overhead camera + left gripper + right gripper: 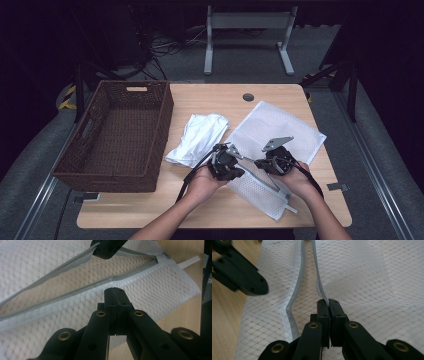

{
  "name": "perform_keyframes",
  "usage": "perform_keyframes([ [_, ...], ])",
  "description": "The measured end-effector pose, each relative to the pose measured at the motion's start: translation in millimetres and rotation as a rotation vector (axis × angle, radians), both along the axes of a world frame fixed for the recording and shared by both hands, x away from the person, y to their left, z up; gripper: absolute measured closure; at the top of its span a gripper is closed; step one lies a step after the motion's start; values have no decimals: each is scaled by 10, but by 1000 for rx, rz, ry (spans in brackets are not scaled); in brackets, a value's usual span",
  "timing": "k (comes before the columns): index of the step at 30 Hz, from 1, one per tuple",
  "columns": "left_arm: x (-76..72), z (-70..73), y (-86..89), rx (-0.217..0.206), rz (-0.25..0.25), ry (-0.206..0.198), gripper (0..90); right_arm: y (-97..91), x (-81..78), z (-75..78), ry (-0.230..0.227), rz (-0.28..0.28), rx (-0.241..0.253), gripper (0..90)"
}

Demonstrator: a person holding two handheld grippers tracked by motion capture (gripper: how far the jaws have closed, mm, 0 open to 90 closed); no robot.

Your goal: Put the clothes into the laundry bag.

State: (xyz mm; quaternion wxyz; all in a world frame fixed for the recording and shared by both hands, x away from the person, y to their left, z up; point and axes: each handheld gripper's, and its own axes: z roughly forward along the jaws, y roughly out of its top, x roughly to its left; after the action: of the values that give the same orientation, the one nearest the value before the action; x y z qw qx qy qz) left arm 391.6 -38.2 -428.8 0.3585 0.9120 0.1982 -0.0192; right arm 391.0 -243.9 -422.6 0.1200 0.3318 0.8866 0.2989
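both grippers, left (pixel 231 151) and right (pixel 266 156), jaws clamped on opposite zipper edges of mesh laundry bag (pixel 280 132) on bench (pixel 210 100).

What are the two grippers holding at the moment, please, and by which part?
Both hold the white mesh bag by its open zipper: the right gripper is shut on one zipper edge, the left gripper on the other edge.

— Where can you pass?
— Your bare surface (pixel 210 97) lies open beyond the folded white cloth (pixel 197 137) and along the near edge.
— What blocks you?
— The wicker basket (pixel 117 135) walls your left; the mesh laundry bag (pixel 280 135) covers the right.
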Motion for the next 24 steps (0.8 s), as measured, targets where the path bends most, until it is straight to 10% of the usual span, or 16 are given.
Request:
perform_keyframes([
  [16,89,-241,-95,95,8,-19,900,7,-33,185,-24,3,36,880],
  [24,87,-245,-88,98,7,-23,900,-65,-24,519,-80,-28,77,880],
])
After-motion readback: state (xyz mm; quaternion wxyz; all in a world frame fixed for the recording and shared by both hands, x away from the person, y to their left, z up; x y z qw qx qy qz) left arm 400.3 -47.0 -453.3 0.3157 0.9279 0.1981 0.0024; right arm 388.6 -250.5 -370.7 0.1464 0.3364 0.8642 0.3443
